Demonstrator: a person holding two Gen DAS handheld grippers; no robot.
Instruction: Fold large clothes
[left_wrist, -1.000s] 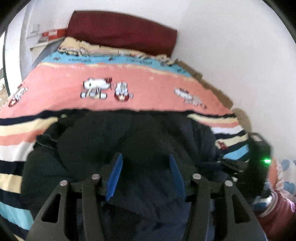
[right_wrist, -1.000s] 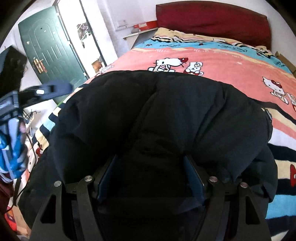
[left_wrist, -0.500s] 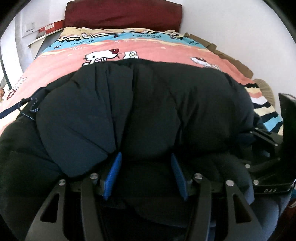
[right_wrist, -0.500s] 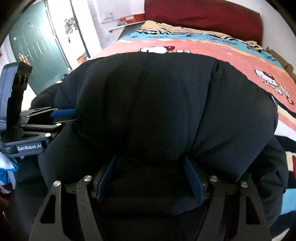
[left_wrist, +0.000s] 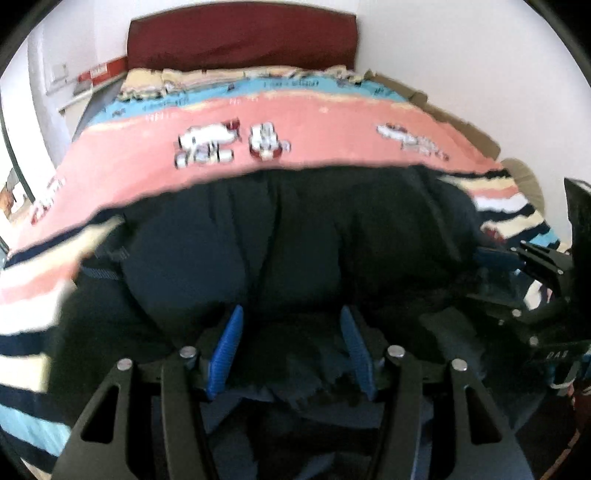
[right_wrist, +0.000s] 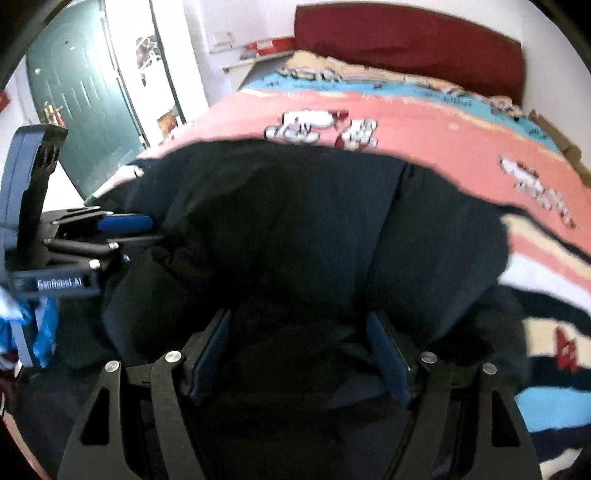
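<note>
Dark padded jacket (left_wrist: 295, 258) lies bunched on the bed, over a striped cartoon-print blanket (left_wrist: 295, 122). Its near edge is gathered between the blue pads of the left tool (left_wrist: 291, 347), which pinches the fabric. The right tool (right_wrist: 299, 350) likewise grips a thick fold of the jacket between its pads. A dark red headboard (left_wrist: 240, 37) stands beyond, and a green door (right_wrist: 81, 103) off to the left.

Counted across both views: 1 bulky black padded jacket (left_wrist: 295, 240) at frame centre; 2 black two-finger grippers with blue pads, left gripper (left_wrist: 291, 347) and right gripper (right_wrist: 299, 350); 1 striped pink cartoon-print bedspread (left_wrist: 314, 122); 1 dark red headboard (right_wrist: 406, 40) at top; 1 green door (right_wrist: 81, 99), upper left.
</note>
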